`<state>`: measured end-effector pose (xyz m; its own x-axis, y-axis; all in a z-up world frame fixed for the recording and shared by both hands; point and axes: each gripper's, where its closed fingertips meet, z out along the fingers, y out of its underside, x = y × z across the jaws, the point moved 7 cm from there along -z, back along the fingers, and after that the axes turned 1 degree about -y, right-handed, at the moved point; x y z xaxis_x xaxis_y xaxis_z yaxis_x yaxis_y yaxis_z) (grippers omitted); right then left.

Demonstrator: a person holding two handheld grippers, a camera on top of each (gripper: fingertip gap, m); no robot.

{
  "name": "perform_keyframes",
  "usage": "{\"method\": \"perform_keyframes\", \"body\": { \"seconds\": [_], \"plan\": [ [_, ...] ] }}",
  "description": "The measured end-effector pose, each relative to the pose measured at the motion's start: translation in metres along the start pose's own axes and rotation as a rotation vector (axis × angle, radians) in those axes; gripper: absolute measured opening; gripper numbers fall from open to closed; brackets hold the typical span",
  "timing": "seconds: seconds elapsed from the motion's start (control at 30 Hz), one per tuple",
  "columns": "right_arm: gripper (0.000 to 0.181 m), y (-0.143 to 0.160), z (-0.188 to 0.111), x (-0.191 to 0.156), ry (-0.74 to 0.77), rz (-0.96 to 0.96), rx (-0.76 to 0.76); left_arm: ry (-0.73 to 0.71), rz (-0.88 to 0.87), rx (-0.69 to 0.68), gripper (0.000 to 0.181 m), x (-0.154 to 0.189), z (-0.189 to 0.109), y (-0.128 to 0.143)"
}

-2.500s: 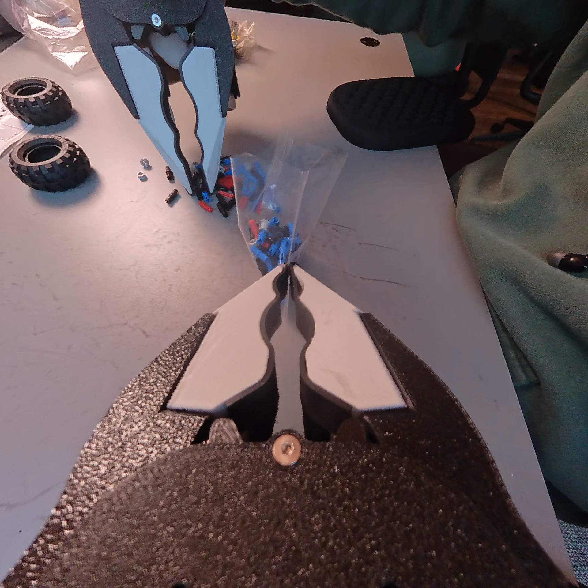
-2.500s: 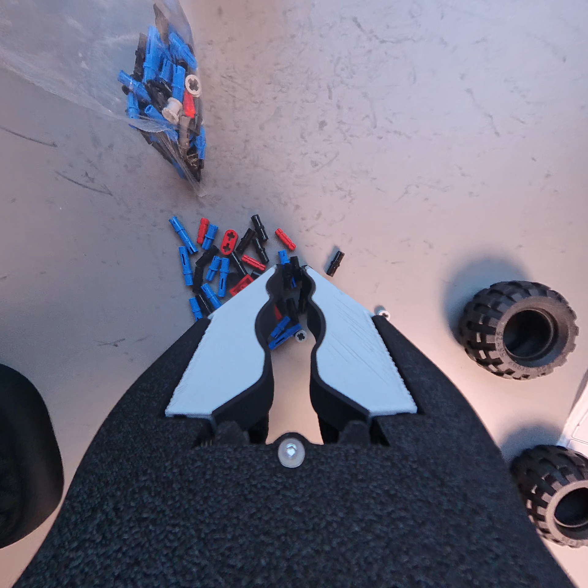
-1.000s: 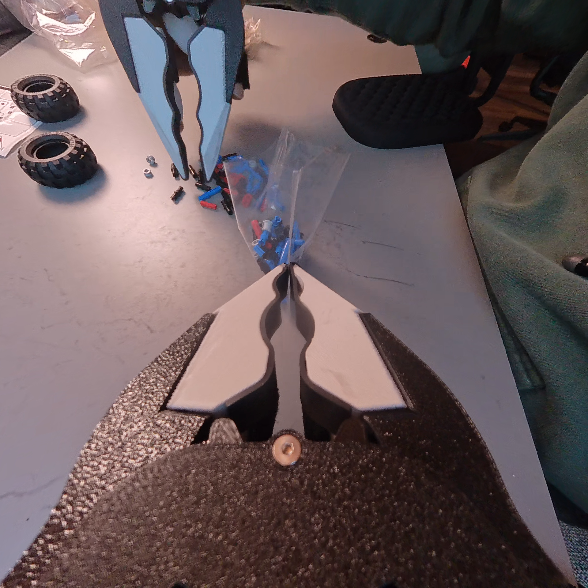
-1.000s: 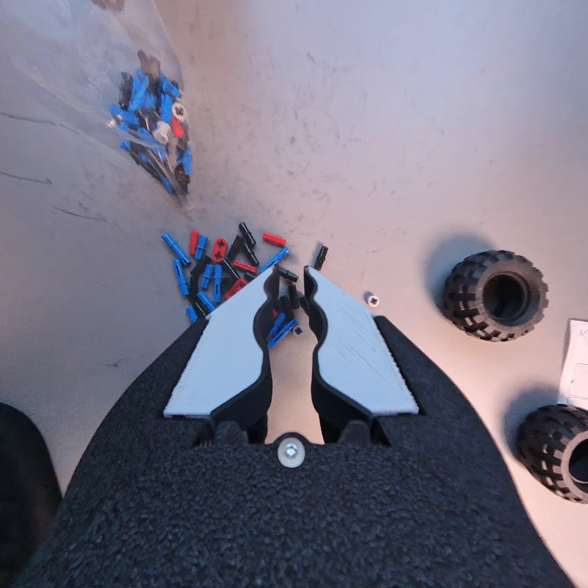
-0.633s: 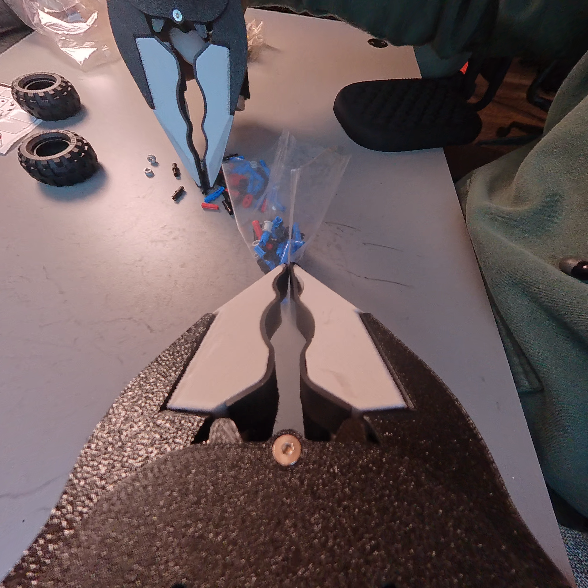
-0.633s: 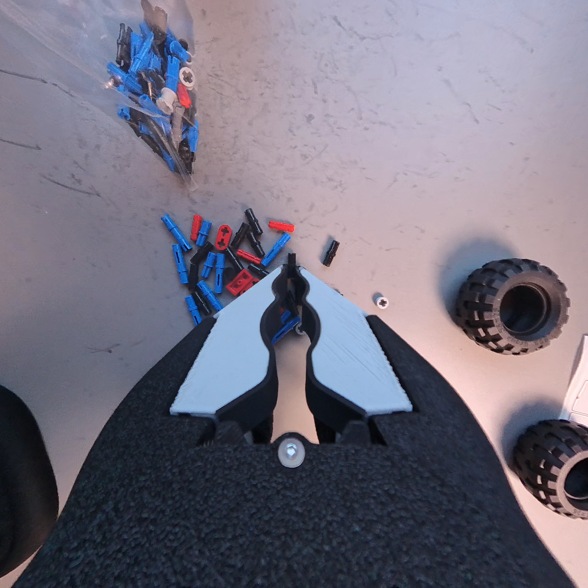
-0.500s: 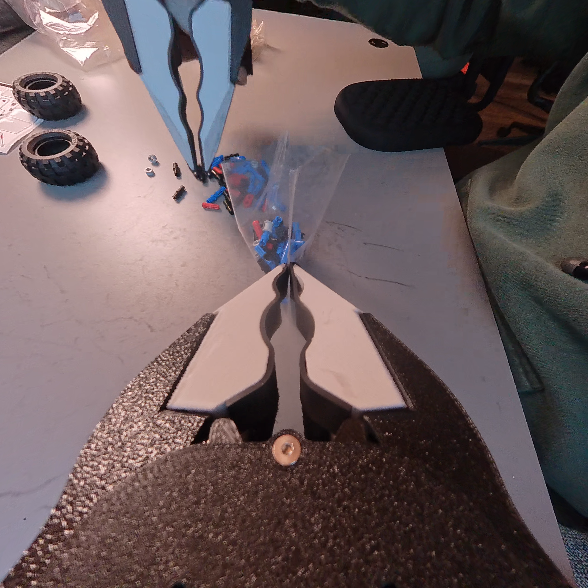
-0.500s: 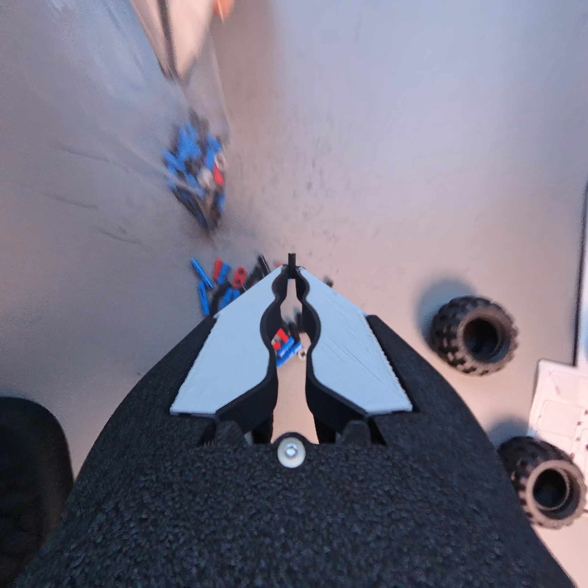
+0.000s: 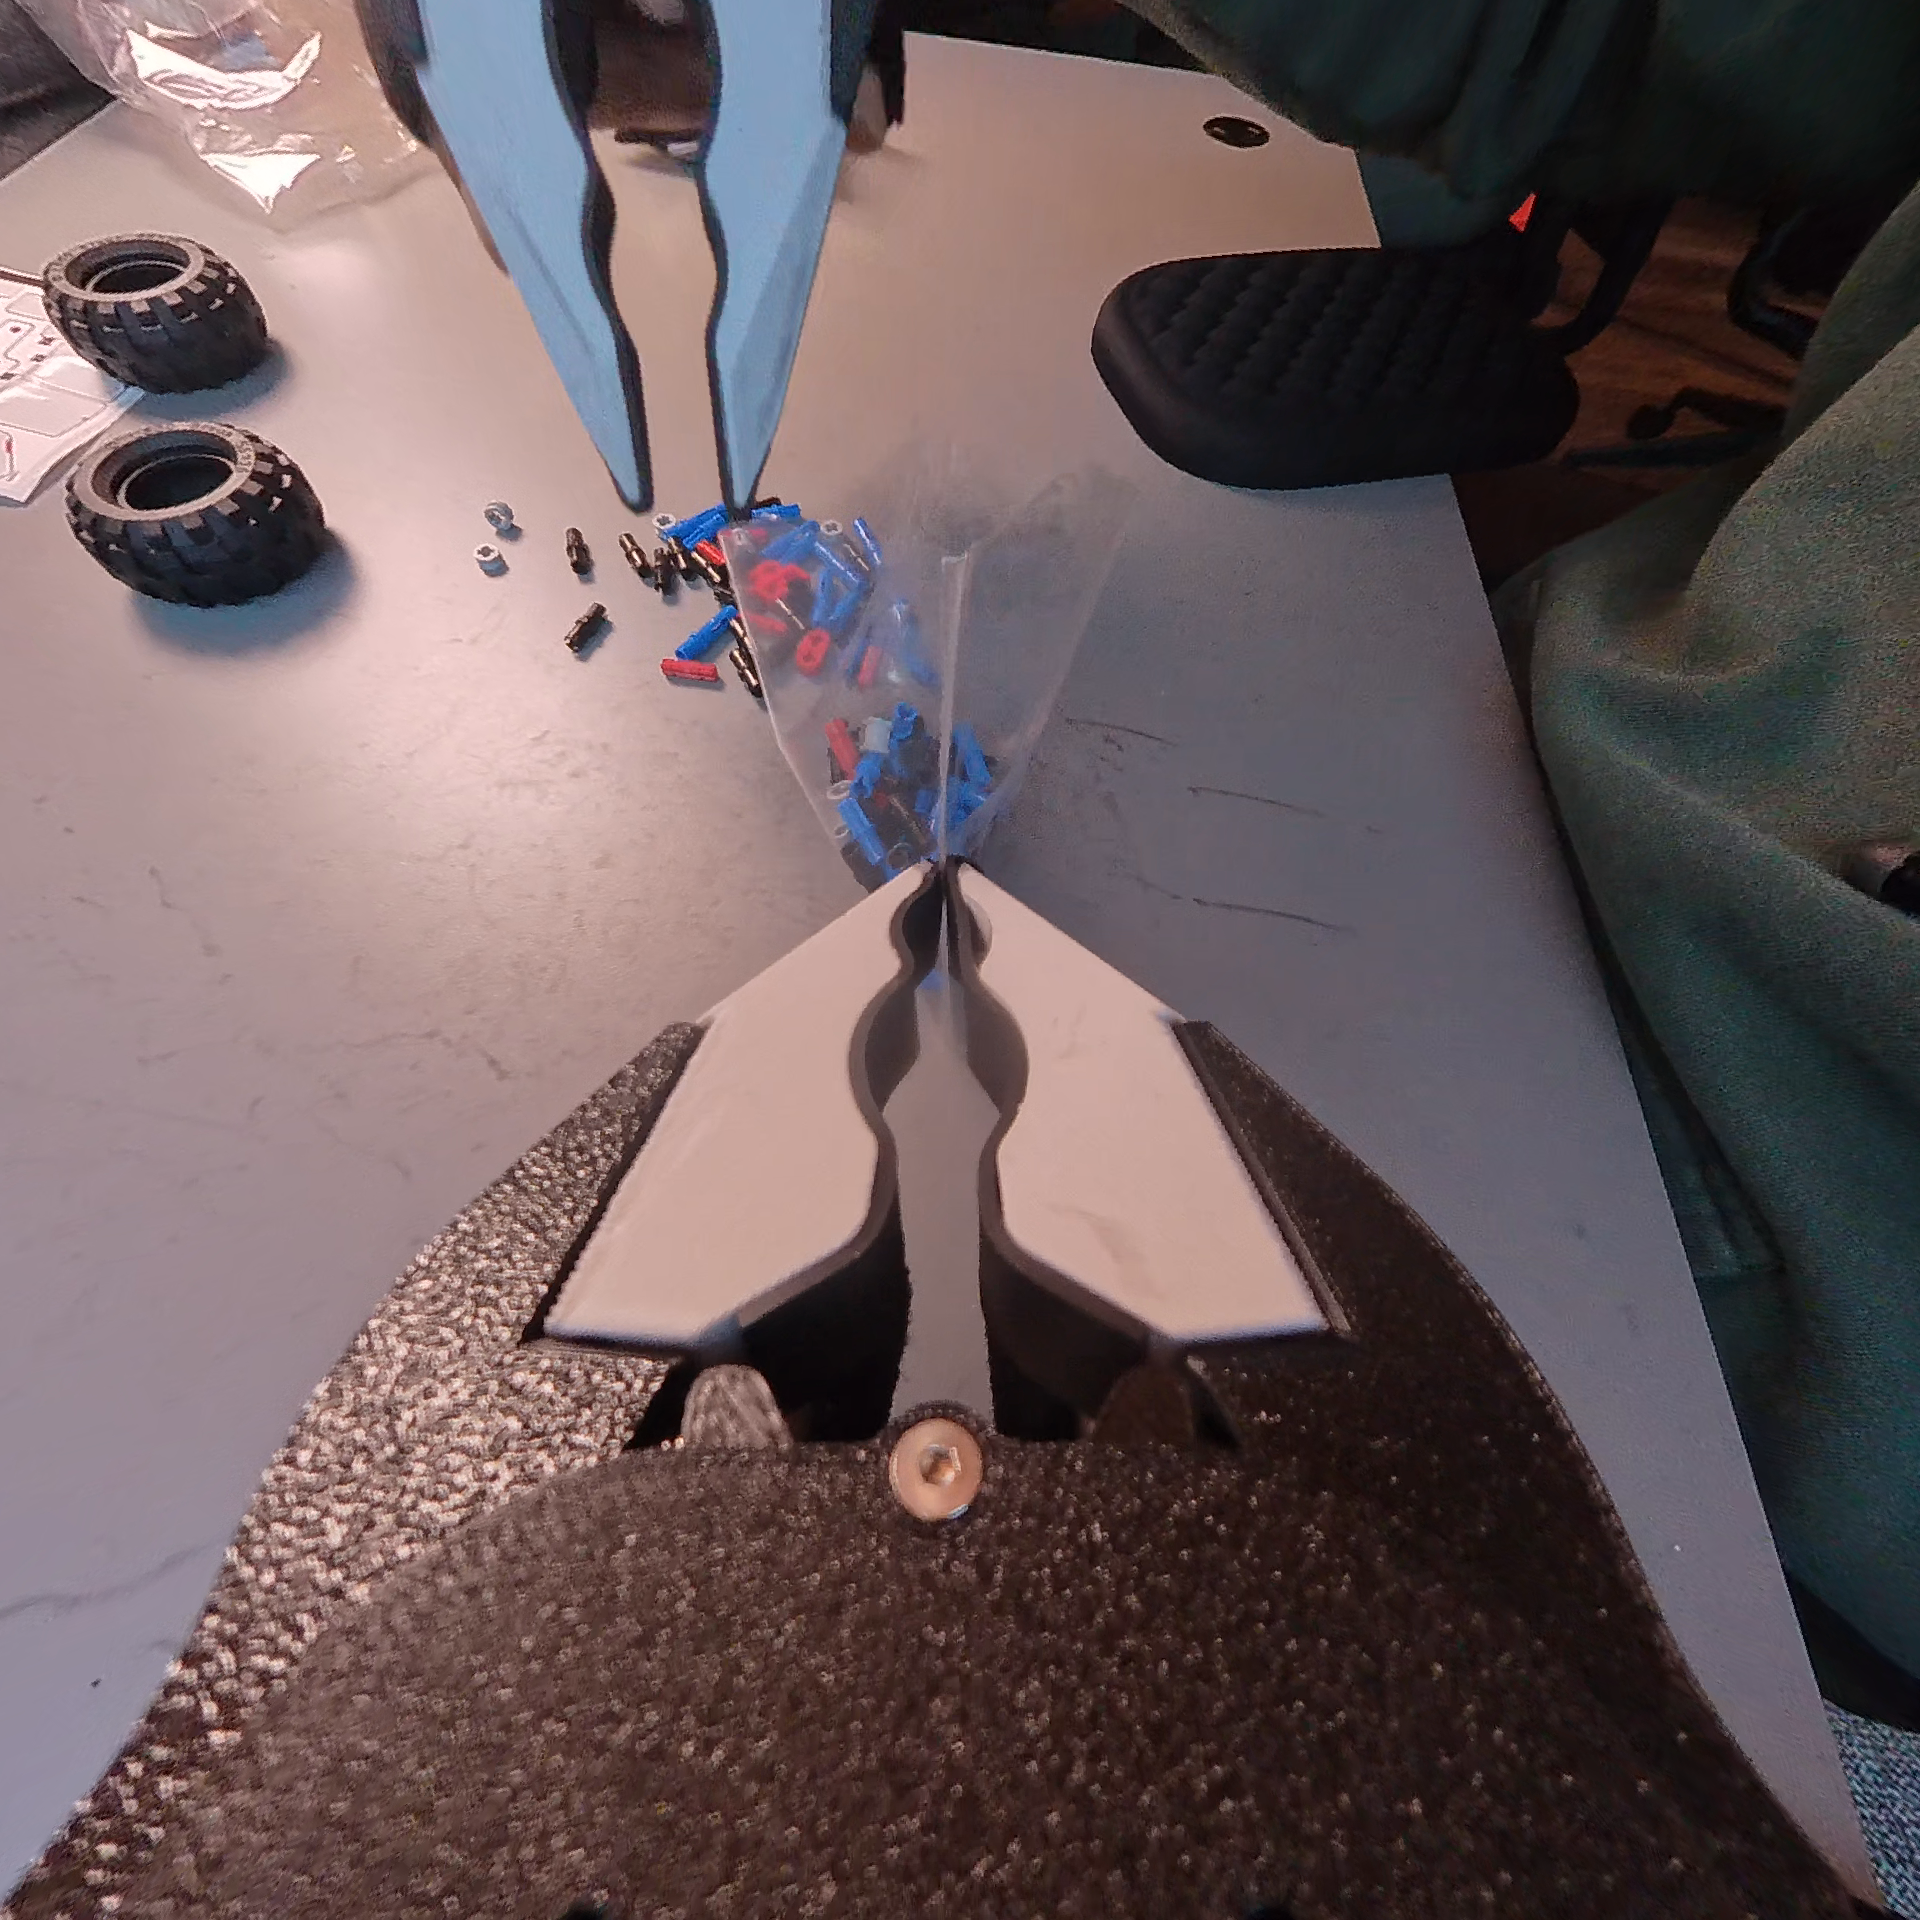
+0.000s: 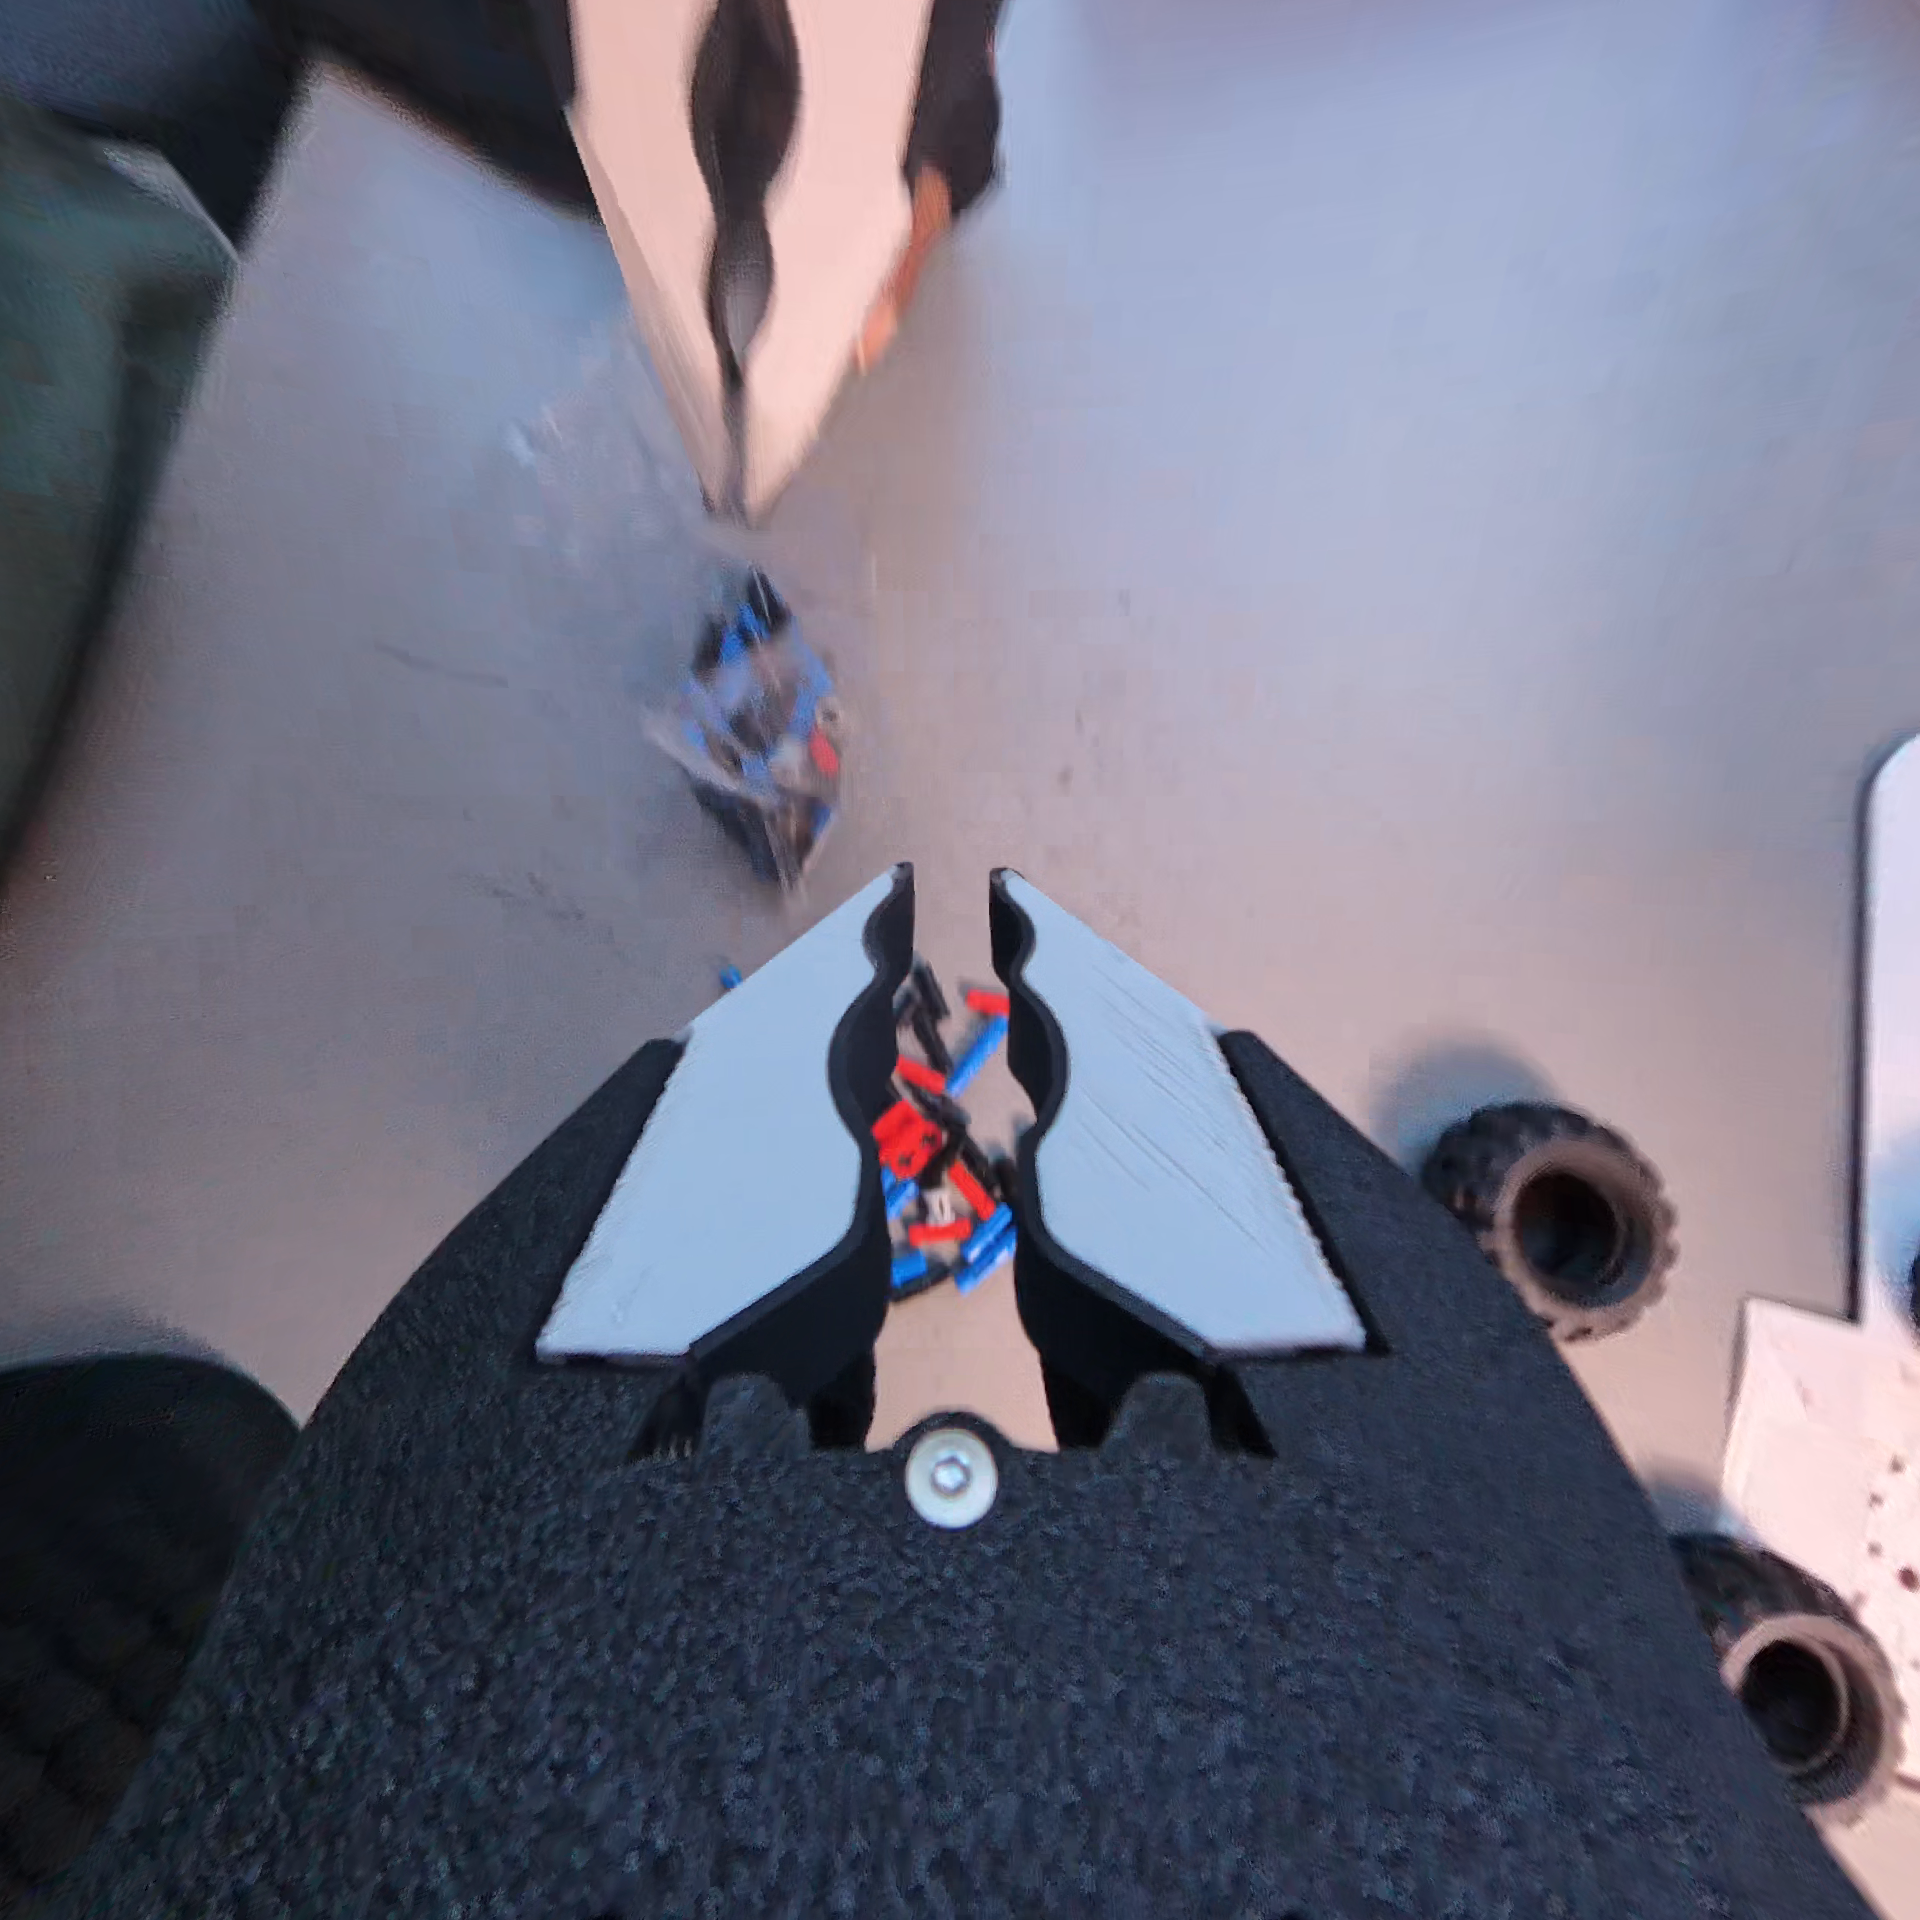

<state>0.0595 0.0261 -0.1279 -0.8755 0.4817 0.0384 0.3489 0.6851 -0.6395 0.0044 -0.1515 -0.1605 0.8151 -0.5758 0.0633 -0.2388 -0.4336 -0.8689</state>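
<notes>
My left gripper [image 9: 943,871] is shut on the corner of a clear plastic bag [image 9: 904,727] that holds several small blue, black and red pins, with the bag's end resting on the grey table [image 9: 312,935]. My right gripper [image 10: 951,878] is open and empty, raised over a loose pile of pins [image 10: 935,1143] seen between its fingers. In the left wrist view the right gripper [image 9: 688,501] hangs tip-down just above the loose pile [image 9: 696,582]. The right wrist view is blurred; it shows the bag [image 10: 764,748] and the left gripper [image 10: 732,499] beyond it.
Two black tyres [image 9: 192,509] [image 9: 151,312] and a paper leaflet [image 9: 31,405] lie at the left; the tyres also show in the right wrist view [image 10: 1558,1205]. Two small grey bushes [image 9: 497,532] lie near the pile. A black armrest [image 9: 1330,364] and green clothing [image 9: 1766,831] border the table's right edge. My hands' fingertips stand some 10 centimeters from each other.
The right gripper shut on a black pin from the pile and rose. It has now opened, with nothing between its tips. The left gripper and bag have stayed put.
</notes>
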Motion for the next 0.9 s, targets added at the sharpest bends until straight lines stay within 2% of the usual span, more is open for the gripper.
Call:
{"method": "perform_keyframes", "body": {
  "seconds": [0.13, 0.3, 0.5, 0.57, 0.67, 0.73, 0.8, 0.9],
  "plan": [
    [0.012, 0.034, 0.026, -0.002, -0.015, 0.021, -0.129, 0.0, 0.002, 0.0, 0.0, 0.001, 0.001, 0.0],
    [0.009, 0.038, 0.037, -0.002, -0.013, 0.021, -0.163, 0.003, -0.004, 0.004, 0.0, 0.0, 0.001, 0.0],
    [0.003, 0.034, 0.036, -0.006, 0.011, -0.018, -0.181, 0.001, -0.005, 0.004, 0.0, 0.0, 0.001, 0.0],
    [0.003, 0.015, 0.027, -0.009, 0.012, -0.014, -0.071, 0.0, -0.005, 0.004, 0.0, 0.0, 0.001, 0.0],
    [0.004, -0.035, -0.001, -0.019, 0.008, -0.049, 0.174, 0.001, -0.004, 0.004, 0.0, 0.0, 0.001, 0.0],
    [0.004, -0.061, -0.012, -0.029, -0.034, -0.075, 0.266, 0.002, -0.003, 0.003, 0.0, 0.0, 0.001, 0.0],
    [0.006, -0.07, -0.01, -0.035, -0.055, -0.096, 0.246, -0.001, -0.001, 0.002, 0.0, 0.0, 0.001, 0.0],
    [0.019, -0.062, 0.001, -0.035, -0.048, -0.101, 0.188, -0.002, 0.001, 0.001, 0.0, 0.0, 0.001, 0.0]
  ]
}}
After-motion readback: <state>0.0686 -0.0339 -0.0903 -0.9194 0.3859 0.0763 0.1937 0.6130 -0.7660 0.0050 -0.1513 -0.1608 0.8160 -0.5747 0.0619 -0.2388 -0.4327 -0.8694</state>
